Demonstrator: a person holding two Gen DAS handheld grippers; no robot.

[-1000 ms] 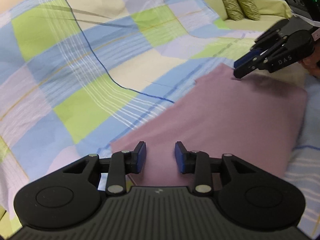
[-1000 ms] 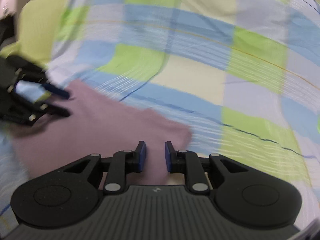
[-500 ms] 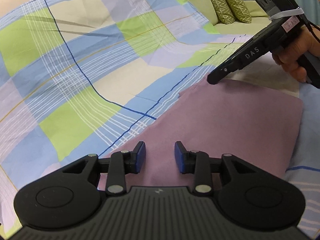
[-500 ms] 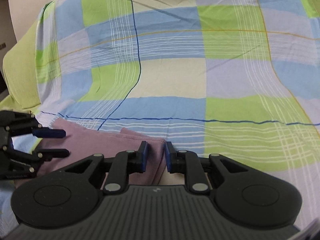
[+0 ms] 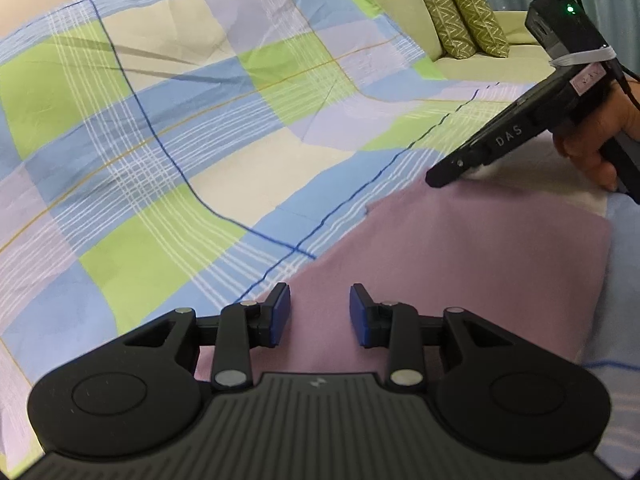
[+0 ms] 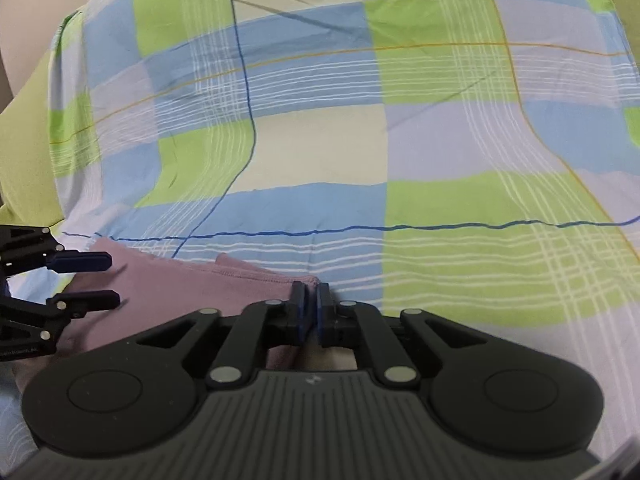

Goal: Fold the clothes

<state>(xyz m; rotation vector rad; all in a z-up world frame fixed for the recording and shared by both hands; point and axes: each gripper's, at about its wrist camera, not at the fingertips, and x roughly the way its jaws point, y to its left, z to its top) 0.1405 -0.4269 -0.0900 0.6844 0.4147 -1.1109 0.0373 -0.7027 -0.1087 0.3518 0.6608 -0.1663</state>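
A mauve folded garment (image 5: 460, 256) lies flat on a checked bedsheet (image 5: 200, 120). My left gripper (image 5: 319, 312) is open and empty, hovering over the garment's near edge. My right gripper (image 6: 312, 310) is nearly shut, its fingers at the garment's far corner (image 6: 296, 280); whether cloth sits between the pads is unclear. In the left wrist view the right gripper (image 5: 436, 178) touches down at the garment's far corner. In the right wrist view the left gripper (image 6: 100, 280) is open over the garment (image 6: 172, 292).
The sheet of blue, green, cream and lilac squares (image 6: 320, 140) covers the whole surface. Two patterned green cushions (image 5: 460, 12) lean on a pale green sofa (image 5: 500, 68) at the back right.
The right gripper swung round to face the far corner of the garment, lowered onto it and narrowed its jaws. The left gripper stayed open over the near edge.
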